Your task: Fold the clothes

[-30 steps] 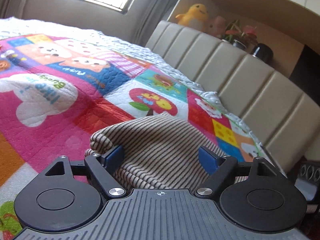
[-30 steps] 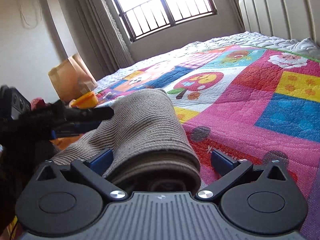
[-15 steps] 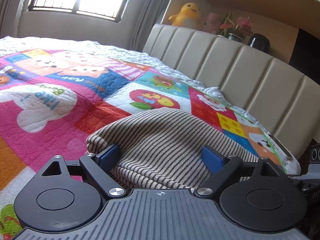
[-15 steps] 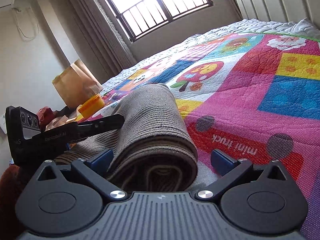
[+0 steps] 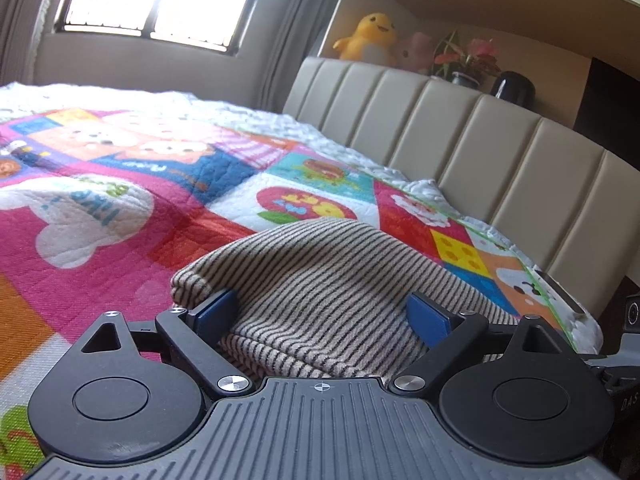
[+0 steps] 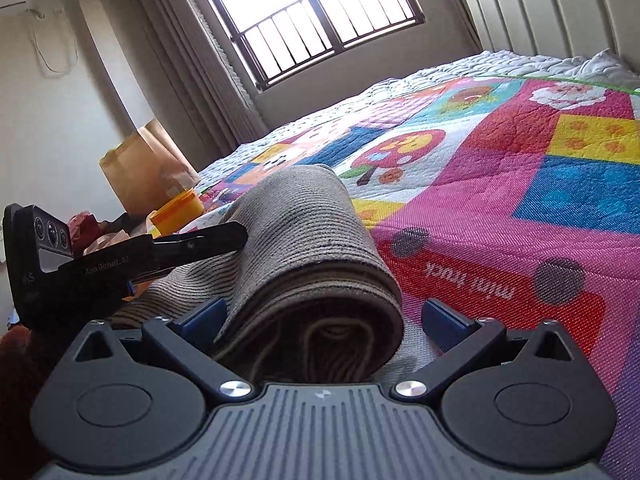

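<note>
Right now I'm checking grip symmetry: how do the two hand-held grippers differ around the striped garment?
The left hand-held gripper straddles the striped garment with cloth against both pads. The right hand-held gripper straddles its rolled end, whose right pad stands apart from the cloth. Both are open.

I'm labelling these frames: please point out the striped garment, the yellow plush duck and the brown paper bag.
striped garment (image 5: 340, 276): left wrist view, top of the folded bundle.
yellow plush duck (image 5: 370, 38): left wrist view, its body.
brown paper bag (image 6: 140, 168): right wrist view, front face.

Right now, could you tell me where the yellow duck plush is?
Left wrist view, upper right: the yellow duck plush sits above the headboard, beside a pink plush.
</note>
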